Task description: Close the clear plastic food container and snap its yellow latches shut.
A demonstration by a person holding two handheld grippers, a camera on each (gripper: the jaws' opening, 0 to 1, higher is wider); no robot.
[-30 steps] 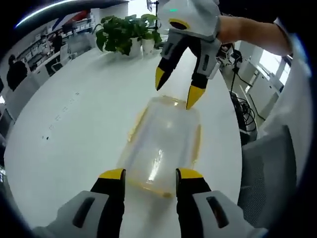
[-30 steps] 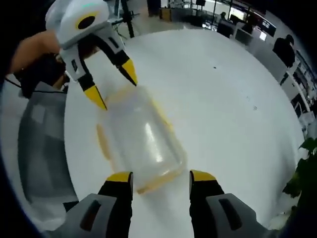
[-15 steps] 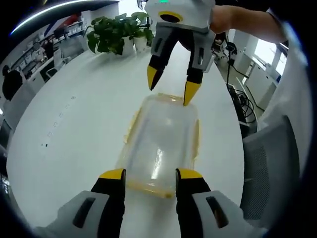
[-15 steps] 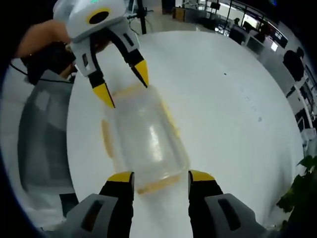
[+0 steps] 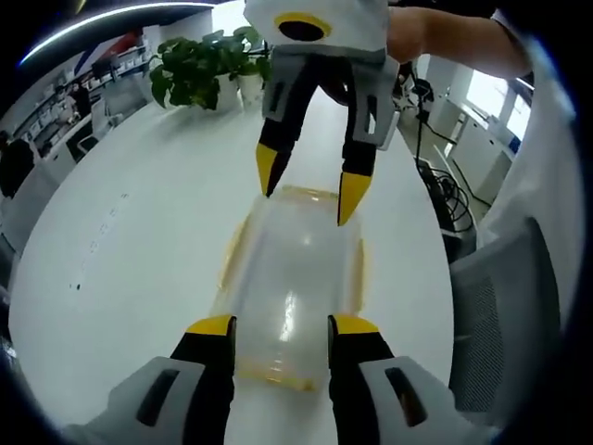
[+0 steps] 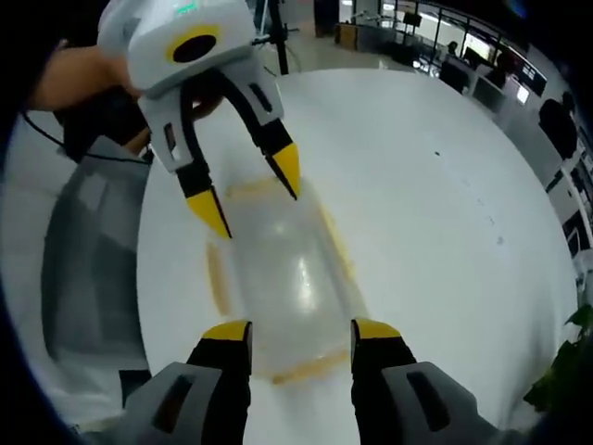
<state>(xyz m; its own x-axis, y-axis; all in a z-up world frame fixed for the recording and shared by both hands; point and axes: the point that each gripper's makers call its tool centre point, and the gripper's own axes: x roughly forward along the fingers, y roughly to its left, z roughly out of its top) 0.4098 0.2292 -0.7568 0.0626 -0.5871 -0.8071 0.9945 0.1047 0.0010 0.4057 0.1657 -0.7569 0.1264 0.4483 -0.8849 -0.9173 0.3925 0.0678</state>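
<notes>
A clear plastic container with its lid resting on it lies lengthwise on the white table. Yellow latches hang along its sides and ends. My left gripper is open, its jaws astride the container's near end. My right gripper enters from the top, open, its yellow fingertips hovering over the far end. In the right gripper view the same container runs away from my open right gripper, and the left gripper hangs open above the opposite end. A side latch sticks outward.
Potted plants stand at the table's far end. A grey chair sits close beside the table edge, seen also as the chair in the right gripper view. Cables and desks lie beyond, and a person's forearm holds the right gripper.
Both grippers have drawn in toward each other over the container's two ends, each looming larger and lower in the other's view. The container has stayed put; jaws remain open.
</notes>
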